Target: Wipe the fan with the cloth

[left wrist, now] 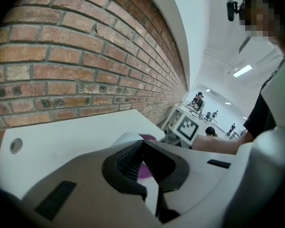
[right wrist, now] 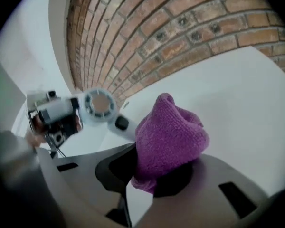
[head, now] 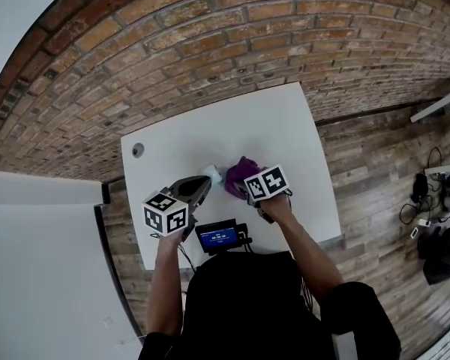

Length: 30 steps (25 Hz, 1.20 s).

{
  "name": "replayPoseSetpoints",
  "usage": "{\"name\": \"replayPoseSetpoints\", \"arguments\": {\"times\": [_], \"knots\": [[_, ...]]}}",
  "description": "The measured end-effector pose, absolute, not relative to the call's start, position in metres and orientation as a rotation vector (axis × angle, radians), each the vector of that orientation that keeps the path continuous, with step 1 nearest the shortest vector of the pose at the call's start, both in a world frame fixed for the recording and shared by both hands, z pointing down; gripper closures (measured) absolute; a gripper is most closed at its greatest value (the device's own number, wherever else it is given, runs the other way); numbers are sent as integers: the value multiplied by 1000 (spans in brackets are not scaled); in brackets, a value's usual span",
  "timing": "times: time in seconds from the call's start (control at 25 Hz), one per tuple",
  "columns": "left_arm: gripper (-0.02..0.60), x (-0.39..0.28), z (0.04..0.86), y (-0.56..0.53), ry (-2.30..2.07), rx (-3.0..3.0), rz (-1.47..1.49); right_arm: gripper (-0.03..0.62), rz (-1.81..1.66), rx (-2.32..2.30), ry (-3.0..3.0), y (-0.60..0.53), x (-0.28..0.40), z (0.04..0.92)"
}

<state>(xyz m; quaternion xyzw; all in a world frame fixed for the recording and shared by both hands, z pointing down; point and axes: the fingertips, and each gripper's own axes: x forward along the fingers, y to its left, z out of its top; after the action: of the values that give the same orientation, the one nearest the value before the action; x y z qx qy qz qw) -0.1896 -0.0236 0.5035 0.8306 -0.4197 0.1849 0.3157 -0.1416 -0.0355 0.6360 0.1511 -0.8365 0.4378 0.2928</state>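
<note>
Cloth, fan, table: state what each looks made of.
Cloth: purple, with a fuzzy looped pile, likely microfibre or terry.
Fan: white and smooth with a moulded look, probably plastic.
Table: plain white, matte, even surface; likely laminate or painted board, can't tell which.

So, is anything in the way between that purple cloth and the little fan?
Nothing visible. The purple cloth, clamped in the jaws of the right gripper, sits beside the fan, only bare table between them.
</note>
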Motion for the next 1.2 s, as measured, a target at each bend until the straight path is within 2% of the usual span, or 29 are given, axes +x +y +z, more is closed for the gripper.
{"name": "replayPoseSetpoints", "arguments": {"times": [0.16, 0.28, 0.52, 1.2], "knots": [[575, -200, 500, -3, -1073, 2167, 434, 531, 1093, 452, -2507, -100, -163, 560], [575, -192, 513, 14, -977, 2149, 502, 531, 974, 354, -2645, -121, -193, 522], [575, -190, 530, 8, -997, 2089, 533, 531, 811, -53, -2536, -92, -238, 532], [575, -227, 525, -25, -1147, 2067, 558, 531, 1338, 221, -2535, -73, -178, 545]]}}
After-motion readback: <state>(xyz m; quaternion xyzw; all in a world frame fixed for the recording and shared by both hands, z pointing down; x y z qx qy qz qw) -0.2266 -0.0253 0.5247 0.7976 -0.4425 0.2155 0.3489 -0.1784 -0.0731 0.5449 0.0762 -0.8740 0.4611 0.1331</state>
